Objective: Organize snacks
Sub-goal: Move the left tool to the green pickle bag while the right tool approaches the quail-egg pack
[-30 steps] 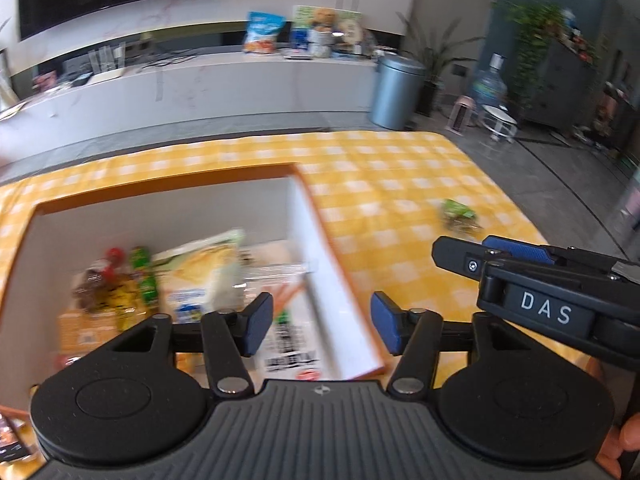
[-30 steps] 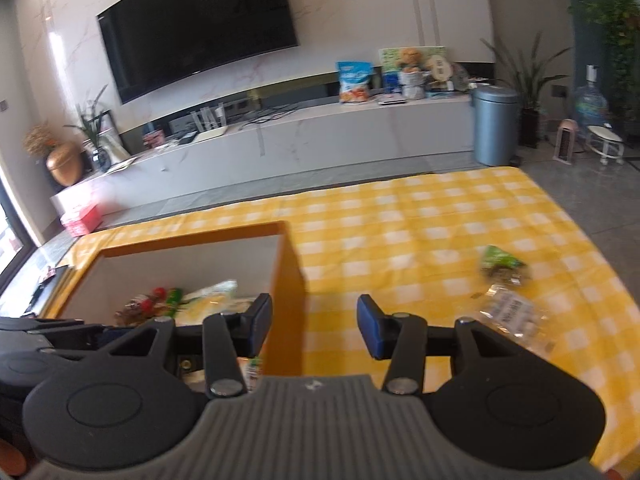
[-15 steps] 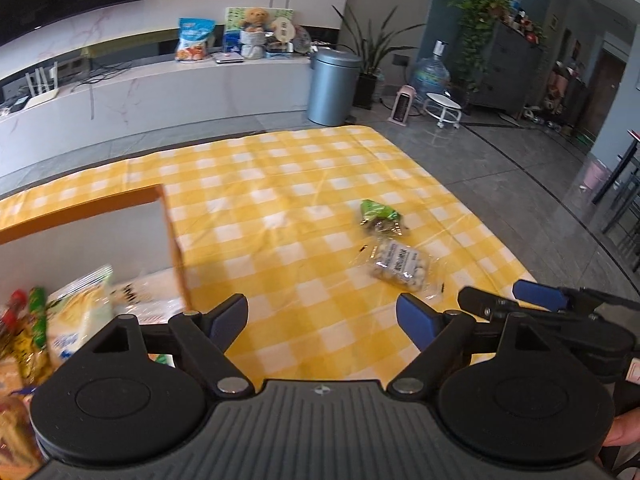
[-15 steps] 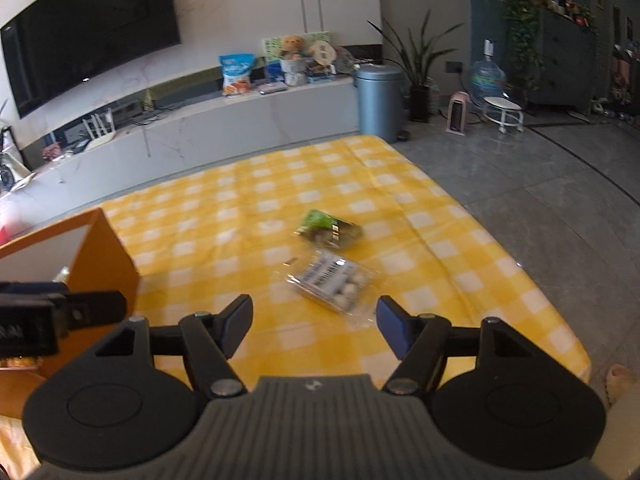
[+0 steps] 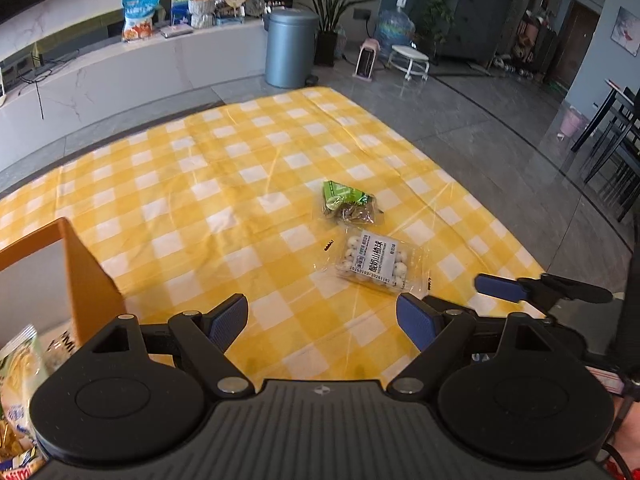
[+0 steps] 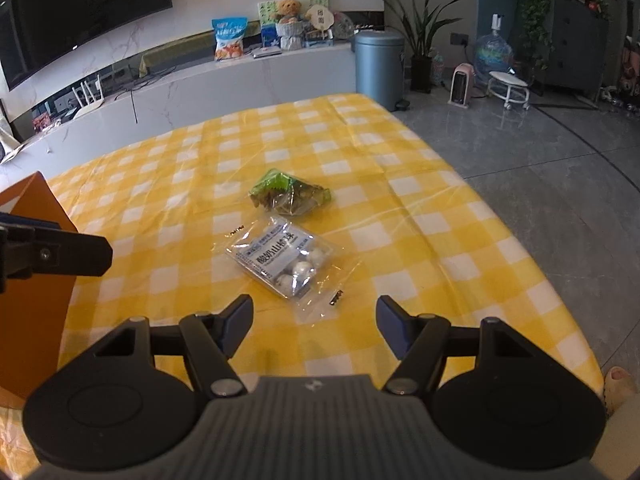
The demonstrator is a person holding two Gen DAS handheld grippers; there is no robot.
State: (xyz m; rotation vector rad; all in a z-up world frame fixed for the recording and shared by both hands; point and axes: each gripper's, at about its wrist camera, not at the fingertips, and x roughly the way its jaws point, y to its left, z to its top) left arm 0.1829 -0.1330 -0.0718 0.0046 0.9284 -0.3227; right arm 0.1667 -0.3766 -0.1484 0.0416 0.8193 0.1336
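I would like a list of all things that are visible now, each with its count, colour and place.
Clear snack packet: 1, white balls inside, on the cloth in front of both grippers.
Green snack packet: 1, just behind the clear one.
Tablecloth: 1, yellow and white checks.
Storage box: 1, orange, left edge, snack bags inside.
Bin: 1, grey-blue, on the floor behind the table.
Blue snack bag: 1, on the white counter.
Left gripper: black, blue pads, open, empty.
Right gripper: black, jaws closing, nothing between them.

Sunlit living room, grey tile floor (image 6: 540, 152).
Marble wall, black television (image 6: 80, 12), long white console (image 6: 240, 80), grey bin (image 6: 378, 68), potted plants.
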